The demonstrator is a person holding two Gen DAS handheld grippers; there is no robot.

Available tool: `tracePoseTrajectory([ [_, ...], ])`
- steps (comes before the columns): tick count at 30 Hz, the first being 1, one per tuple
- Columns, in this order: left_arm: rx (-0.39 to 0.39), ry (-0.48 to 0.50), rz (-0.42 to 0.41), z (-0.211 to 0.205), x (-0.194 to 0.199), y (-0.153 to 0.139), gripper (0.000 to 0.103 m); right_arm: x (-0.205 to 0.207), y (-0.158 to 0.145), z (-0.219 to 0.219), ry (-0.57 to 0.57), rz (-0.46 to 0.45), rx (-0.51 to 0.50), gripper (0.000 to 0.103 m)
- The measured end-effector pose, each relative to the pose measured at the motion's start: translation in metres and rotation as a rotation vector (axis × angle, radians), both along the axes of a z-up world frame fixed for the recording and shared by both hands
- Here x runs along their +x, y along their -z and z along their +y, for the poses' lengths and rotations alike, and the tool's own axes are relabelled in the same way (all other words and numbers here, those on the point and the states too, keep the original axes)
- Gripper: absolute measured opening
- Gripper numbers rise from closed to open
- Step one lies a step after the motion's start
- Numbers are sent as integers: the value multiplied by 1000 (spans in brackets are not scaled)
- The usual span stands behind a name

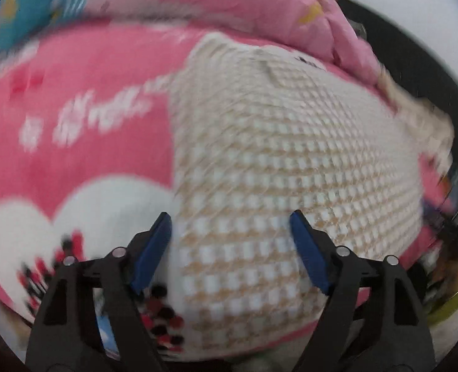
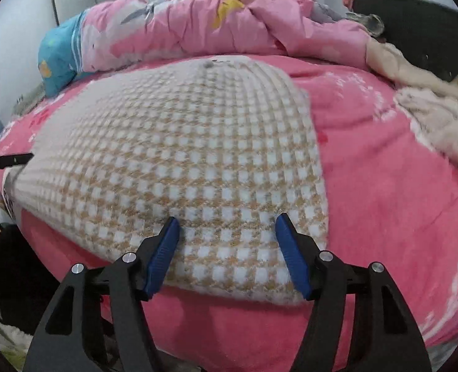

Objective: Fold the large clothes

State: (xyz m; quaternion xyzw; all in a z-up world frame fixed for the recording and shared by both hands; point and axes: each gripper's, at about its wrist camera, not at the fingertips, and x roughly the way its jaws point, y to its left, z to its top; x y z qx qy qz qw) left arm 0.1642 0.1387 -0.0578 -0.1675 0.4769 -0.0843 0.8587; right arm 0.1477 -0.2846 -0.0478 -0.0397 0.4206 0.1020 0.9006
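While both of your tools point down at the bed (image 2: 384, 217), the checked garment (image 2: 182, 155) lies flat on its pink blanket (image 1: 74, 139), long axis running away from you. Your right tool (image 2: 227, 221) hangs over the near right corner, jaws apart and empty. Your left tool (image 1: 230, 217), jaws apart too, holds nothing above the near left edge. Each hand looks equally near its own corner. Only the right view shows the garment's full outline and the beige clothes (image 2: 430, 114) far right; the left view is blurred.
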Motion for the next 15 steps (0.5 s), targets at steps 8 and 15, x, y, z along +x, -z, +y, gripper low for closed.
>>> tracePoseTrajectory([
  [8, 134, 105, -247, -64, -50, -63, 75, -39, -63, 81, -139, -187, 36, 62],
  [15, 456, 170, -201, -140, -43, 4, 82, -14, -5, 108, -87, -49, -2, 64],
])
